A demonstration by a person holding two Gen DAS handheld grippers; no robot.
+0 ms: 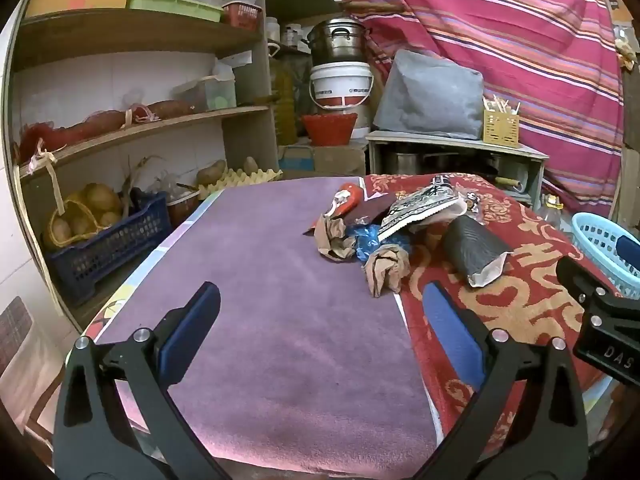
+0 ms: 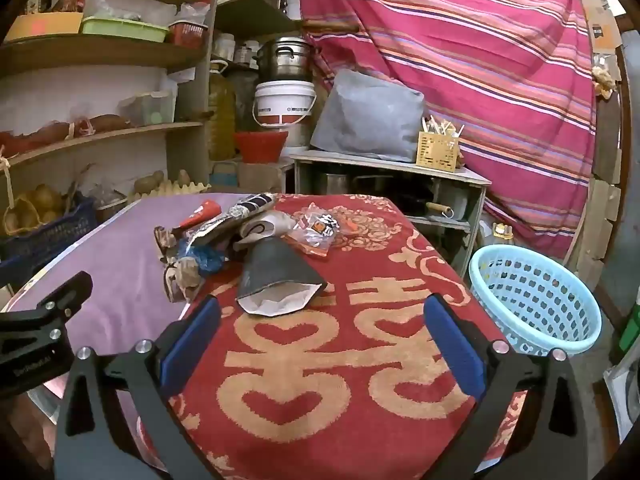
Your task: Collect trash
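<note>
A heap of trash lies mid-table: crumpled brown paper (image 1: 385,270) (image 2: 185,276), a blue wrapper (image 1: 366,240) (image 2: 206,258), a black pouch with a white mouth (image 1: 474,252) (image 2: 276,276), a patterned packet (image 1: 416,206) (image 2: 244,210), a red wrapper (image 1: 346,198) (image 2: 204,210) and a clear orange-printed wrapper (image 2: 320,230). My left gripper (image 1: 320,300) is open and empty over the purple cloth, short of the heap. My right gripper (image 2: 320,312) is open and empty over the red cloth, just short of the black pouch. A light blue basket (image 2: 536,296) (image 1: 604,248) stands right of the table.
The table carries a purple cloth (image 1: 256,320) on the left and a red patterned cloth (image 2: 340,380) on the right. Wooden shelves with potatoes and a blue crate (image 1: 108,240) stand on the left. A low cabinet (image 2: 392,184) and a striped curtain lie behind.
</note>
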